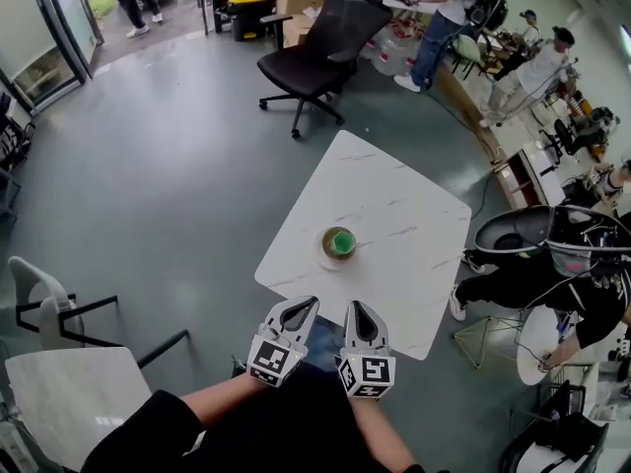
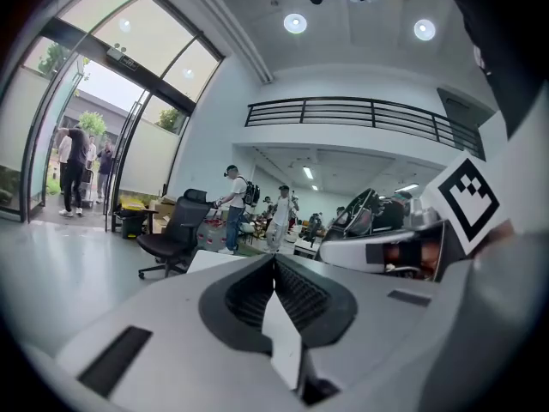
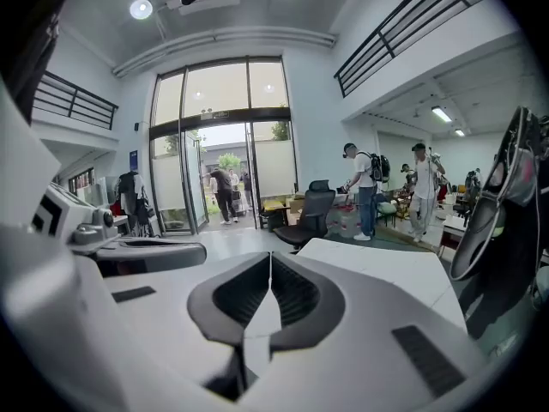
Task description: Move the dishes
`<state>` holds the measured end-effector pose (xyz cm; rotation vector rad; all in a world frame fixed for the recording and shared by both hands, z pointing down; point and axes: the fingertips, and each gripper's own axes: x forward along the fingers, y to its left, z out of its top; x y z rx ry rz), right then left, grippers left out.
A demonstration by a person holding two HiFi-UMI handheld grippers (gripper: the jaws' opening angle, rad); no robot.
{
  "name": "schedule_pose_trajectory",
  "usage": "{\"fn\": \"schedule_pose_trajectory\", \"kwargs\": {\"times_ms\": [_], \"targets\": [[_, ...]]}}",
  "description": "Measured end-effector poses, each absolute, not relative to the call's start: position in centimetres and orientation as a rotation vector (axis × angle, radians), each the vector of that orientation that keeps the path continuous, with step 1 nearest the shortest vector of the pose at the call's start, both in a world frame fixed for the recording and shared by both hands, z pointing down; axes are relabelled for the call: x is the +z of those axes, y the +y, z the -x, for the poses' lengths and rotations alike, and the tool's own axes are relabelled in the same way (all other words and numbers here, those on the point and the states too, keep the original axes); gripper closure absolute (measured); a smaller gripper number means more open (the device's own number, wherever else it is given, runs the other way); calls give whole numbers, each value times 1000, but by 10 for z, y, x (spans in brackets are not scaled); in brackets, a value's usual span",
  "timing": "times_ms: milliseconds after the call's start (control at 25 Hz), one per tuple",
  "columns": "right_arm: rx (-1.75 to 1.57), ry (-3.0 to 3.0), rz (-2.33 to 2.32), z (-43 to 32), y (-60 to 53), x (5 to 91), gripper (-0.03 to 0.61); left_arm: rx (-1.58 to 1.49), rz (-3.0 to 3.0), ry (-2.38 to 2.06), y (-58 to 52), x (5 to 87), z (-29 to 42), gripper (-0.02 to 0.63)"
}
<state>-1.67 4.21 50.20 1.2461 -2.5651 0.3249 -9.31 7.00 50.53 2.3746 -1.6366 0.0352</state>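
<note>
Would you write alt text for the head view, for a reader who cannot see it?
Seen from above, the left gripper and right gripper, jaws shut, hover side by side at the near edge of a white marble-patterned table, where a green dish sits on a white plate. A black office chair stands beyond the table.

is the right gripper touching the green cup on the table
Apart. The head view shows a stretch of bare table between the right gripper and the green cup.
</note>
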Motion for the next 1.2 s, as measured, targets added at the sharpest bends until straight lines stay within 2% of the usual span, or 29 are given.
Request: {"fn": "schedule_pose_trajectory", "kwargs": {"times_ms": [280, 880, 960, 1040, 1200], "targets": [[502, -2575, -1181, 19, -20, 523, 560, 84, -2298, -1726, 16, 524, 114, 597], [595, -2455, -1028, 24, -116, 601, 558, 223, -2208, -1699, -68, 583, 110, 596], [595, -2421, -1000, 25, -128, 619, 547, 246, -2193, -1697, -73, 592, 110, 596], [598, -2389, -958, 27, -137, 637, 478, 260, -2171, -1696, -79, 600, 110, 597], [607, -2345, -897, 33, -149, 668, 469, 276, -2134, -1700, -89, 609, 112, 596]]}}
